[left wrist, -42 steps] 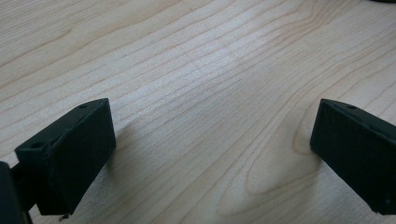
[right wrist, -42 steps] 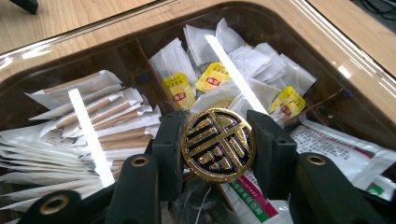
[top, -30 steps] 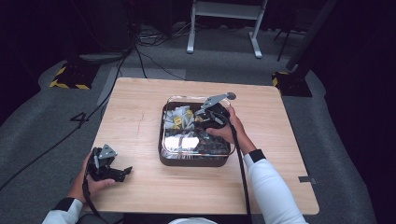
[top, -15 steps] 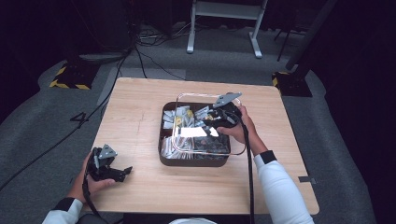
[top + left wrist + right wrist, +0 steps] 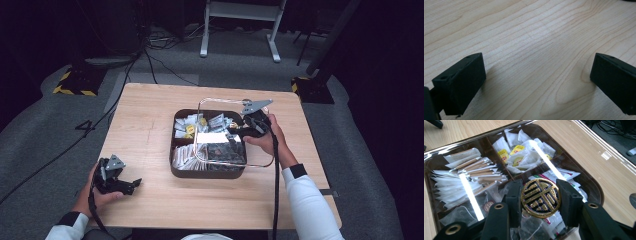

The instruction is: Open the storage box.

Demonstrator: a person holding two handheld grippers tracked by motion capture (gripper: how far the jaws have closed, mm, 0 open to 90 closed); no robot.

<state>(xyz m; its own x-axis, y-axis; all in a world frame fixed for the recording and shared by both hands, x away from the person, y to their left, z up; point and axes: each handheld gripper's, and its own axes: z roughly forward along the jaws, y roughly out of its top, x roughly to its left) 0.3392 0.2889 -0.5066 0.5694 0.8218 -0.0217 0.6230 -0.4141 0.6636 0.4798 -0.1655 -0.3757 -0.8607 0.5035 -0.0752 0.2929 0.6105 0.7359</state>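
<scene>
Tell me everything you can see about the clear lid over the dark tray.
The clear lid looks like glossy plastic, a rounded square with a bright rim. At its middle sits a round black and gold knob, clamped between the jaws of the right hand-held gripper. It hangs shifted off the tray, overhanging toward the right hand. Light streaks reflect on it, and packets show through it.

We saw a light wooden table (image 5: 150,130) standing on grey carpeted floor (image 5: 45,130). Near its middle sat a dark brown compartmented box (image 5: 207,173) of paper sachets and wrapped sticks. At the near left corner the left gripper (image 5: 131,184) rested in a hand on the tabletop, jaws apart on bare wood.
</scene>
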